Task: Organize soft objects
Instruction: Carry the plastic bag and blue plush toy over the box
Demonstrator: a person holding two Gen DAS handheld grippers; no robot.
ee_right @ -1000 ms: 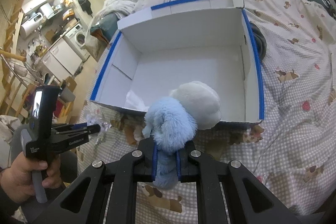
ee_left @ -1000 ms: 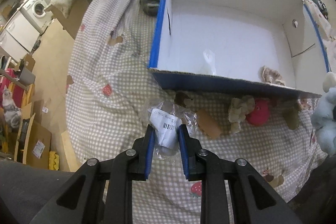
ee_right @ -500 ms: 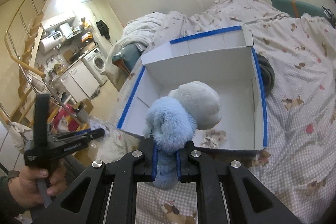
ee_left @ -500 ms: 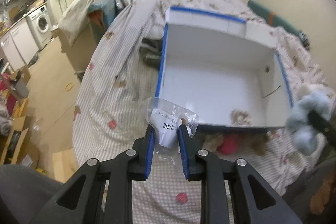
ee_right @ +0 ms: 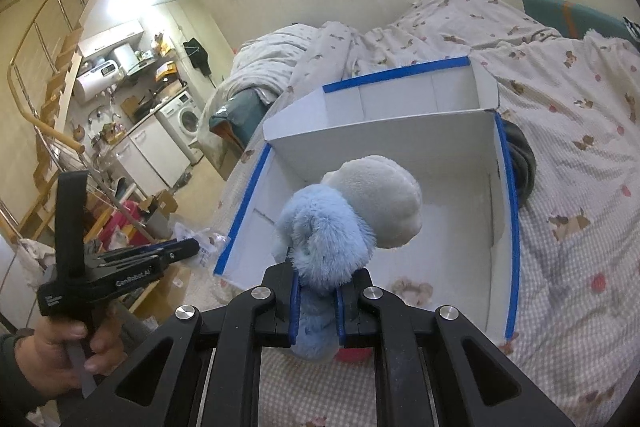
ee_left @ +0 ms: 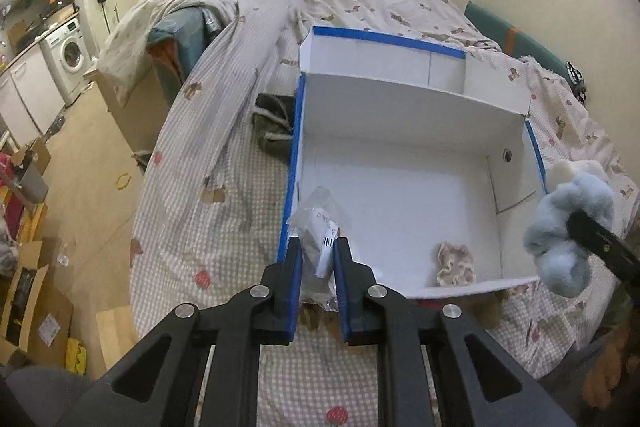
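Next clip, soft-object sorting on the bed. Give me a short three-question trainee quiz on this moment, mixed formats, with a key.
1. True or false: the white box is empty.
2. The right gripper holds: A) a red toy B) a blue plush C) nothing.
3. Fill in: the left gripper has a clear ____ between its fingers.

Key: 1 false, a small beige toy lies inside. 2 B. 3 plastic bag.

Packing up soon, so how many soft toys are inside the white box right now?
1: a small beige plush on the floor of the white box, near its front wall. The front wall may hide others.
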